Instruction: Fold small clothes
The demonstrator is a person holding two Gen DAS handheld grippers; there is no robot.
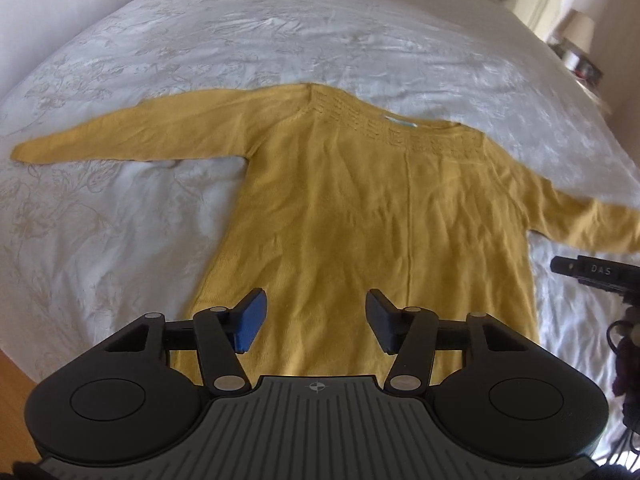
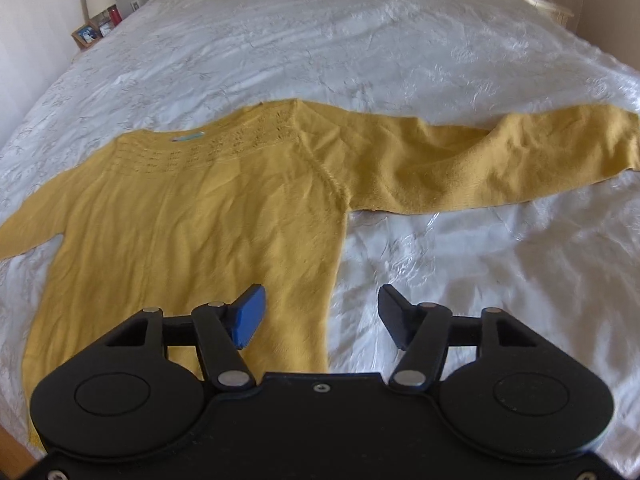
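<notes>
Looking down over the bed (image 1: 280, 40), we find the yellow sweater (image 1: 360, 208) lying flat and face up on the white bedspread, neckline toward twelve o'clock, both sleeves stretched out to the sides. Our left gripper (image 1: 316, 320) hovers over the hem with its jaws parted and nothing between them; our right gripper (image 2: 320, 318) is likewise parted and empty, straddling the sweater's right side edge near the hem. To do this first fold well, we judge it best to pinch only the knit, not the bedspread beneath, taking hold at matching heights on each side so the fabric lifts evenly. From the left wrist we see the left sleeve (image 1: 132, 132) reaching to nine o'clock and the other tool at three o'clock. Only the right wrist shows the right sleeve (image 2: 500, 160) whole, rumpled midway
</notes>
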